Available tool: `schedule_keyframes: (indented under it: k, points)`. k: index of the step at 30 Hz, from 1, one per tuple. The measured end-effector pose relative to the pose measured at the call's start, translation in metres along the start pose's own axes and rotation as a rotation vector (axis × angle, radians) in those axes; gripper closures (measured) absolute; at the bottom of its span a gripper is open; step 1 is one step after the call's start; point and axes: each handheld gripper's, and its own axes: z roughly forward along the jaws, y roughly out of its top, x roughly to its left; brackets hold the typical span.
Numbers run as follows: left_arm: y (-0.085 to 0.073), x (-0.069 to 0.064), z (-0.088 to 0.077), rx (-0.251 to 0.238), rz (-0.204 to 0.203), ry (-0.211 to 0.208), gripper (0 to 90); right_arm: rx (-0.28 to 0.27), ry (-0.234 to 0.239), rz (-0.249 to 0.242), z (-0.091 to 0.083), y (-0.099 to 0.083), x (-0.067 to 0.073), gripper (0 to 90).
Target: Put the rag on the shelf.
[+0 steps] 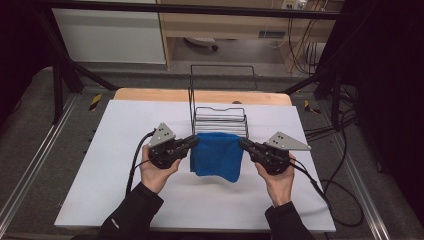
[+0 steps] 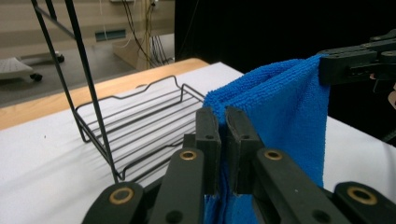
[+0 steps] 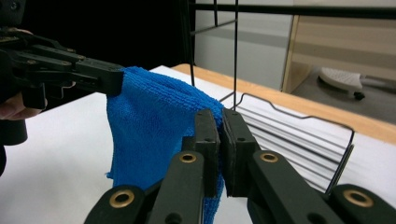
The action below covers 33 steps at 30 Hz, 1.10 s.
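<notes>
A folded blue cloth (image 1: 217, 155) hangs in the air above the white table, stretched between the two grippers. My left gripper (image 1: 194, 142) is shut on the cloth's upper left corner, my right gripper (image 1: 245, 143) on its upper right corner. In the left gripper view the jaws pinch the blue cloth (image 2: 280, 112) and the right gripper (image 2: 327, 70) holds its far corner. The right gripper view has the blue cloth (image 3: 149, 126) hanging down from both jaws, with the left gripper (image 3: 116, 81) at its other corner. Just behind the cloth sits a black wire rack (image 1: 220, 119).
The wire rack (image 2: 140, 126) has a tall upright back frame and a flat slatted base. The white table surface (image 1: 150, 125) lies over a wooden top (image 1: 150, 95). Cables (image 1: 345, 200) trail at the right of the table. Black frame bars stand around the table.
</notes>
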Motion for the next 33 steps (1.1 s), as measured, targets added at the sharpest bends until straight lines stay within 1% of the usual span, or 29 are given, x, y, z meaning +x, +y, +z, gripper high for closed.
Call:
schedule_keyframes:
  k: [6, 8, 12, 16, 17, 20, 28, 33]
  points:
    - [0.011, -0.002, -0.002, -0.041, 0.011, -0.007, 84.4, -0.042, -0.024, -0.017, -0.006, 0.010, 0.001, 86.6]
    - [0.014, -0.002, -0.003, -0.062, 0.004, -0.010, 84.4, -0.067, -0.030, -0.019, -0.008, 0.016, 0.002, 86.6]
    - [0.022, -0.003, -0.004, -0.083, 0.013, -0.003, 84.4, -0.083, -0.040, -0.029, -0.009, 0.023, 0.003, 86.6]
    - [0.030, -0.002, -0.007, -0.118, 0.005, -0.005, 84.4, -0.112, -0.040, -0.034, -0.011, 0.030, 0.004, 86.6]
    - [0.032, -0.002, -0.007, -0.126, 0.004, -0.004, 84.4, -0.129, -0.042, -0.030, -0.011, 0.034, 0.004, 86.6]
    - [0.038, -0.002, -0.008, -0.142, 0.010, 0.002, 84.4, -0.140, -0.048, -0.032, -0.011, 0.038, 0.004, 86.6]
    - [0.053, -0.003, -0.010, -0.192, 0.014, -0.001, 84.4, -0.184, -0.068, -0.060, -0.016, 0.056, 0.004, 86.6]
    - [0.063, -0.003, -0.008, -0.211, 0.017, 0.002, 84.4, -0.208, -0.082, -0.071, -0.018, 0.067, 0.004, 86.6]
